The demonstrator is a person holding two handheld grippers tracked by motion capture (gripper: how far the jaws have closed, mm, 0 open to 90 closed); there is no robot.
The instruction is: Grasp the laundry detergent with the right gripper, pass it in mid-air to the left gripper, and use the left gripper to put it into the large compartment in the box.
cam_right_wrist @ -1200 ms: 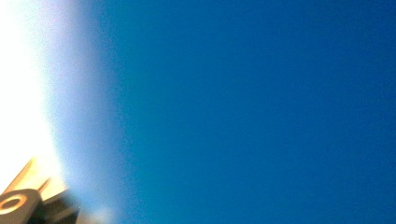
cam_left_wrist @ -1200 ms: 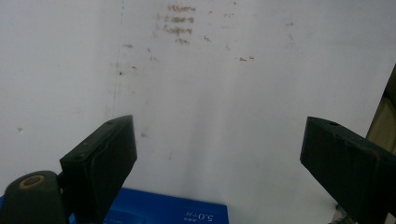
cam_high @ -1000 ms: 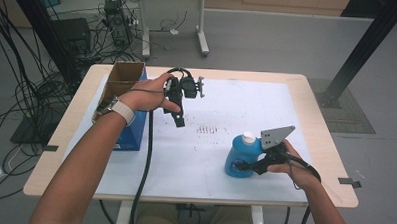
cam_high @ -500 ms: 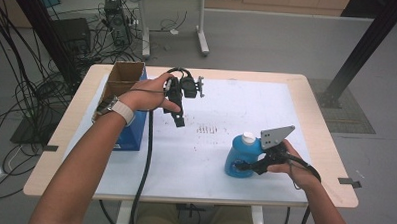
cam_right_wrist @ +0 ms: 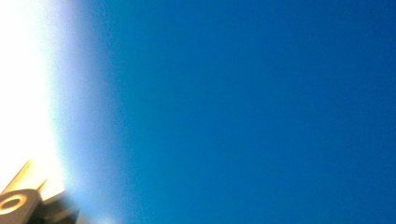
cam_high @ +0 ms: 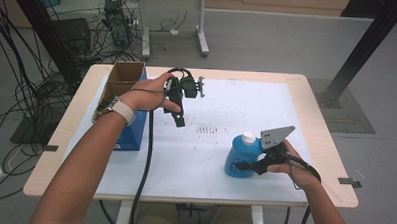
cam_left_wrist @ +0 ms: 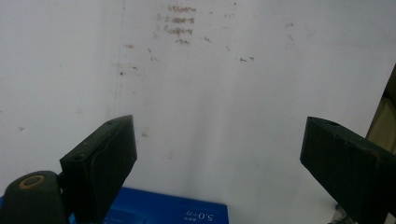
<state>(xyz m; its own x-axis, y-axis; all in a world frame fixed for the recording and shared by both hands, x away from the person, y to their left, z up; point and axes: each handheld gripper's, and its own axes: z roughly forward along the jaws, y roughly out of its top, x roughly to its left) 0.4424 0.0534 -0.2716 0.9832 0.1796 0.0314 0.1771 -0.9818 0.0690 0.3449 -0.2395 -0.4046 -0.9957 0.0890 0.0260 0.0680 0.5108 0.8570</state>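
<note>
- Blue bottle [cam_high: 241, 158] with white cap, upright on the white sheet [cam_high: 226, 113] that covers the table [cam_high: 316, 121]; near the table's front edge, right of centre, well apart from the blue box.
- Right gripper [cam_high: 244, 167] pressed against the bottle's lower body from the right side, jaws clamped on it; held by the right hand [cam_high: 290, 162], just right of the bottle, grey three-cornered plate standing above.
- In the right gripper view, blurred blue surface of the bottle [cam_right_wrist: 243, 107] right up against the lens, bright white glare along the left edge.
- Left gripper [cam_high: 178, 122] held above the sheet, up and left of the bottle, well apart from it; jaws spread wide, nothing between them.
- In the left gripper view, left gripper [cam_left_wrist: 219, 158] pointed down at the bare, faintly stained sheet [cam_left_wrist: 210, 93], blue box [cam_left_wrist: 168, 210] at the bottom edge.
- Blue box [cam_high: 133, 134] far left of the bottle, near the table's left edge, brown cardboard box [cam_high: 120, 79] open just behind it.
- Left hand [cam_high: 147, 92] around the left gripper's body, black cable [cam_high: 147, 160] hanging down toward the table's front edge, left of the bottle.
</note>
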